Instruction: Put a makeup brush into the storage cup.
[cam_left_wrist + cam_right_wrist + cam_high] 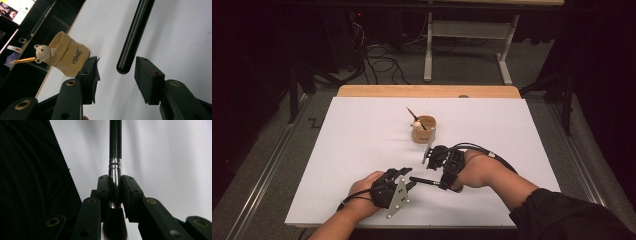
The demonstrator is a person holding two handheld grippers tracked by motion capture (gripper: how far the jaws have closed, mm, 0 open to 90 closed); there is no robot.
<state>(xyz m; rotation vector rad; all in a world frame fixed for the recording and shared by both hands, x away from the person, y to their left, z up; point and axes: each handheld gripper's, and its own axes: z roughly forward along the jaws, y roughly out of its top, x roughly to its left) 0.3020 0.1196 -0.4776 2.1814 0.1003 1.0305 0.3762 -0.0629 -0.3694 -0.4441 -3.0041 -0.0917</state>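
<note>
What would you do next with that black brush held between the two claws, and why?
Probably close the left claw on the brush handle's free end. In the left gripper view the rounded end hangs between the open pads, touching neither. The right claw already clamps the brush's silver ferrule, so a second grip would let it be handed over, perhaps toward the bear pen holder.
</note>
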